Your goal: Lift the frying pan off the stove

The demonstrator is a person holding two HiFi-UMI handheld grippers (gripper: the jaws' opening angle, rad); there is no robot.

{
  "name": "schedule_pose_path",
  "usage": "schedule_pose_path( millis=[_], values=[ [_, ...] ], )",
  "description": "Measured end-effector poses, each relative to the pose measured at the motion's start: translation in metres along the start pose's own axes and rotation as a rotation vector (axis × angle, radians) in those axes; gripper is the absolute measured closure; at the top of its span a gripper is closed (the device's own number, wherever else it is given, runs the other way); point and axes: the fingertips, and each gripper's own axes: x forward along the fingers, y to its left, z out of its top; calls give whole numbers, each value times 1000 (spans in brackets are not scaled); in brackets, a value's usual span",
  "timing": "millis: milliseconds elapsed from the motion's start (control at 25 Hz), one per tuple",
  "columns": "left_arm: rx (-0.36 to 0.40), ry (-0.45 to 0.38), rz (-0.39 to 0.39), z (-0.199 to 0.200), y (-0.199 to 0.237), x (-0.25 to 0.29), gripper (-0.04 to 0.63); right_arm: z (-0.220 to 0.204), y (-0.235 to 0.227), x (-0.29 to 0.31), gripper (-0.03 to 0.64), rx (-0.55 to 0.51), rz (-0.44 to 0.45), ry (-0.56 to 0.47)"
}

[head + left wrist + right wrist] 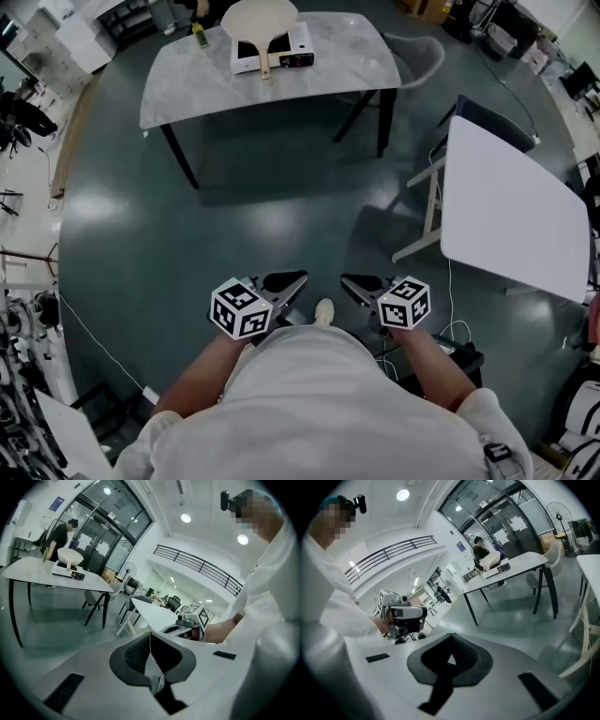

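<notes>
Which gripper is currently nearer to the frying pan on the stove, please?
Left, slightly. The left gripper sits almost straight below the frying pan in the head view; the right gripper is offset further right. Both are far from it.

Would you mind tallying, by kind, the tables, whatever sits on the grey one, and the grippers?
Tables: 2
Stove: 1
Frying pan: 1
Bottle: 1
Grippers, left and right: 2
Total: 7

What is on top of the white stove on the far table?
A pale frying pan sits on the stove, its tan handle pointing toward the viewer. The pan covers most of the stove top, so the burner beneath cannot be seen.
</notes>
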Motion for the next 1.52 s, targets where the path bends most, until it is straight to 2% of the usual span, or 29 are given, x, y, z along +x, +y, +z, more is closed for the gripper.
schedule_pose_path(
  millis=[80,160,240,480,640,840,960,1200,1520],
  values=[
    [-6,5,13,8,3,12,574,11,-16,-3,602,27,9,-27],
    [-4,11,21,17,11,18,574,23,-29,0,557,58,14,-46],
    [-8,8,27,27,24,23,574,34,-41,8,551,80,20,-50],
    [-53,-55,15,71,89,42,568,75,-86,34,528,97,-16,-23],
    [-69,-75,-7,122,148,52,520,132,-116,61,507,106,-49,-2],
    [-43,-115,-23,184,210,49,491,211,-153,97,495,107,-85,-9],
    [-64,-127,-12,202,251,40,484,251,-167,129,495,115,-77,-23],
    [-153,-197,37,225,304,24,472,302,-192,175,485,105,-44,35],
    [-234,-237,123,249,370,29,443,381,-256,236,453,176,56,43]
  ],
)
